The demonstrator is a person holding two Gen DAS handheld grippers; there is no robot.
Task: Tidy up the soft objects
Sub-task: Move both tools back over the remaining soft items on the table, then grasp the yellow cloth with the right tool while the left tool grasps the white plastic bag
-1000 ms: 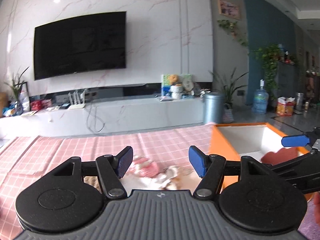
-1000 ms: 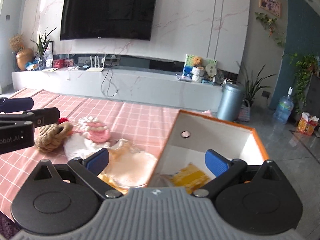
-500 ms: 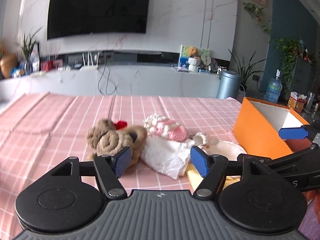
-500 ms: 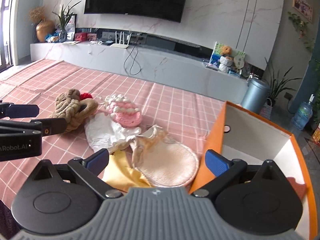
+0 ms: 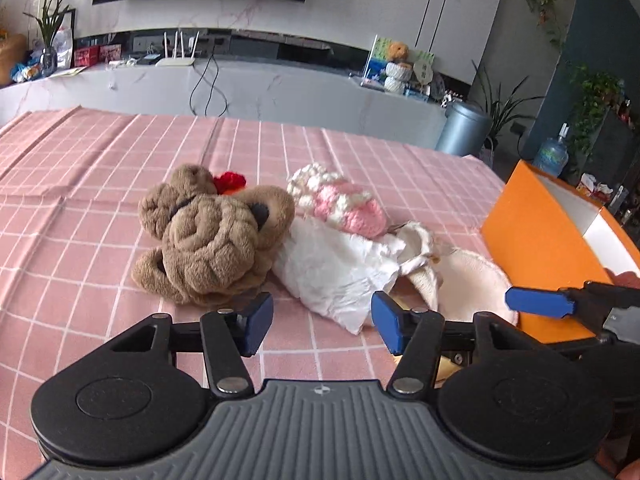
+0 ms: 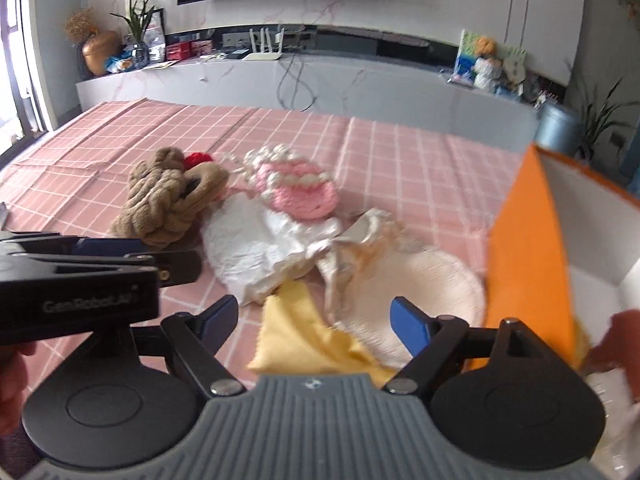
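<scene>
A pile of soft things lies on the pink checked tablecloth (image 5: 80,208): a brown plush toy (image 5: 212,236), a pink and white knitted piece (image 5: 340,204), a crumpled white cloth (image 5: 332,268), a cream round pad (image 6: 416,284) and a yellow cloth (image 6: 304,336). My left gripper (image 5: 322,322) is open and empty just in front of the brown toy and white cloth. My right gripper (image 6: 314,320) is open and empty over the yellow cloth, beside the orange box (image 6: 528,248).
The orange box (image 5: 536,240) with a white inside stands at the table's right end. A TV console and plants stand behind the table. The left gripper body (image 6: 80,280) sits close to the left in the right wrist view.
Both grippers have tilted down and pulled back toward the pile. The right gripper has moved left from over the box to the yellow cloth. Both stay open.
</scene>
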